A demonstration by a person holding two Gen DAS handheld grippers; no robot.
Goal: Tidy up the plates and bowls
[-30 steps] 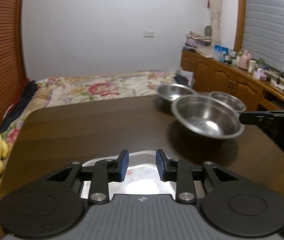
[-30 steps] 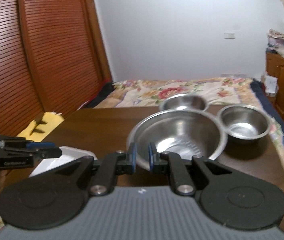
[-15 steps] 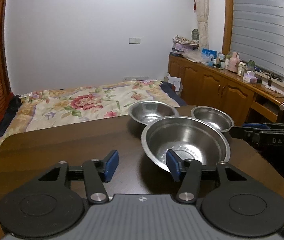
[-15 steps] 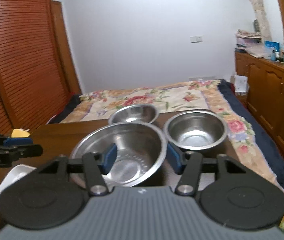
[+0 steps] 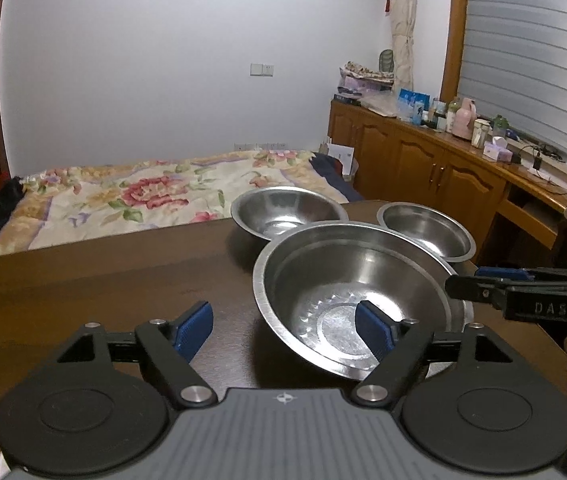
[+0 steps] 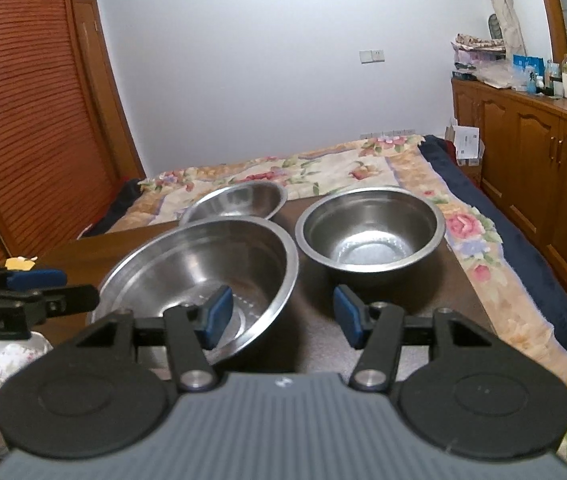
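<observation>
3 steel bowls sit together toward the far right part of the dark wooden desk (image 5: 83, 280). the large bowl (image 5: 359, 296) is nearest, its rim tilted a little, with the medium bowl (image 5: 287, 210) behind it at the desk's far edge and the small deep bowl (image 5: 427, 230) to its right, just beside it.

the left tongs (image 5: 283, 326) are spread wide and hold nothing; the right blue pad (image 5: 373, 330) shows in front of the large bowl's inside, the left pad over bare wood. the right tongs (image 6: 281, 316) are also spread wide and empty, with the left pad in front of the large bowl's rim and the right pad below the small deep bowl (image 6: 371, 232).

in the right wrist view a white floral plate (image 6: 7, 364) lies at the lower left, partly hidden by the left tongs. a bed with a floral cover (image 5: 131, 196) lies beyond the desk.
</observation>
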